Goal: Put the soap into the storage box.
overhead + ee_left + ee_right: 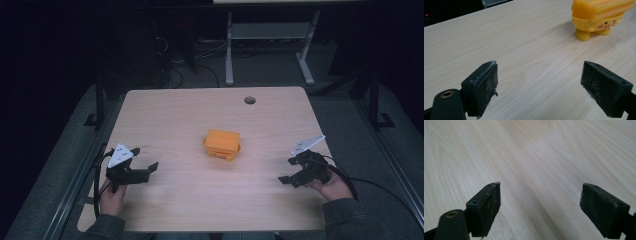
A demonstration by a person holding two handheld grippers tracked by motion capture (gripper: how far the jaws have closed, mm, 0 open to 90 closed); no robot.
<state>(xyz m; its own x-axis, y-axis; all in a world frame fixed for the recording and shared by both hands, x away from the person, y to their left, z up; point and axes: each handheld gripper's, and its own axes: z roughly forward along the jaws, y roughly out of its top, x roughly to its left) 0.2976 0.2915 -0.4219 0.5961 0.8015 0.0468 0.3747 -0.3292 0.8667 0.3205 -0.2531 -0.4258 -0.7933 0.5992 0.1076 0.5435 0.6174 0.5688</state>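
Observation:
A yellow-orange toy box (222, 144) with a cartoon face and small feet stands at the middle of the light wooden table (190, 110). In the left gripper view the toy box (600, 17) sits at the upper right, well beyond the jaws. My left gripper (146, 159) is held at the table's left front, open, with nothing between its jaws. At the right front, my right gripper (287, 170) is also open and empty, pointing left over bare wood. Both grippers (539, 85) (540, 206) are apart from the toy.
A round cable hole (249, 100) lies near the table's far edge. Beyond the table stand a white desk frame (270, 45) and cables on the dark floor. Black stands (97, 107) flank both sides of the table.

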